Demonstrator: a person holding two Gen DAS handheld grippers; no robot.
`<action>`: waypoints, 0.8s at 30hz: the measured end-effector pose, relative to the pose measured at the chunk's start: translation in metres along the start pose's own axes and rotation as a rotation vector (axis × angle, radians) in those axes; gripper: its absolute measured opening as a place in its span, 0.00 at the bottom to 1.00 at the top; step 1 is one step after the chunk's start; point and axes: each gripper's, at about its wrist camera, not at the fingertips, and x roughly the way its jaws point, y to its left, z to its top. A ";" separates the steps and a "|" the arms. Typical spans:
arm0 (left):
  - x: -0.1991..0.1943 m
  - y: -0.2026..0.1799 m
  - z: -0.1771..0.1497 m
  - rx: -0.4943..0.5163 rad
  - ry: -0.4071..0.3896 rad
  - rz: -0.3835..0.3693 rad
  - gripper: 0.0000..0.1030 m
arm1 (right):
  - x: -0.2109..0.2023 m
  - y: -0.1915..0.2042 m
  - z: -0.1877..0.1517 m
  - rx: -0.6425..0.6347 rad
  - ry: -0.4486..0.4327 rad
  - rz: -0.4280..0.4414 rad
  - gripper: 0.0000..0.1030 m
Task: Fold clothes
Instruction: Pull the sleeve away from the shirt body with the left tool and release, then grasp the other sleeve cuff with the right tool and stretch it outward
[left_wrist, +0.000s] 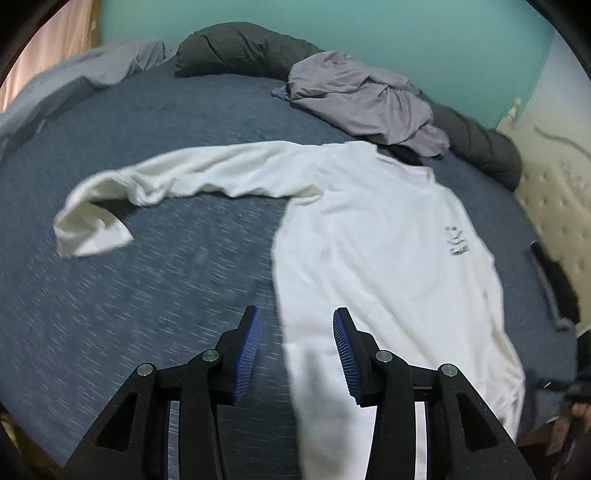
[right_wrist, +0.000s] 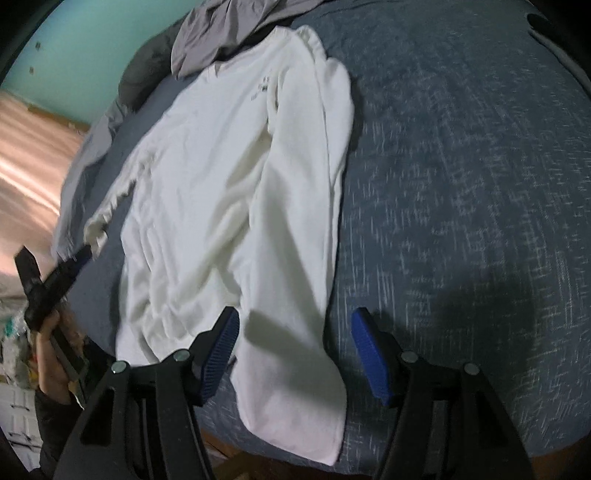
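Note:
A white long-sleeve shirt lies chest-up on the blue bedspread, with small dark print on the chest. One sleeve stretches out to the left, its cuff bent back. My left gripper stands open above the shirt's left side edge, pads touching nothing. In the right wrist view the shirt has its other sleeve folded down along the body. My right gripper hangs open over that sleeve near the cuff, holding nothing. The left gripper shows at the left edge, held in a hand.
A crumpled grey garment lies by the shirt's collar, over dark grey bedding. A light grey sheet is bunched at the far left. A cream tufted headboard bounds the right. The bed's near edge runs just below the cuff.

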 end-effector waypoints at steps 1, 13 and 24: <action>0.001 -0.001 -0.003 -0.010 -0.006 -0.008 0.44 | 0.003 0.002 -0.002 -0.010 0.011 -0.008 0.62; 0.022 0.001 -0.026 0.010 -0.019 -0.015 0.49 | 0.003 0.007 -0.006 -0.106 0.004 -0.091 0.09; 0.024 0.023 -0.027 -0.040 -0.045 0.007 0.49 | -0.092 -0.039 0.040 -0.065 -0.187 -0.262 0.07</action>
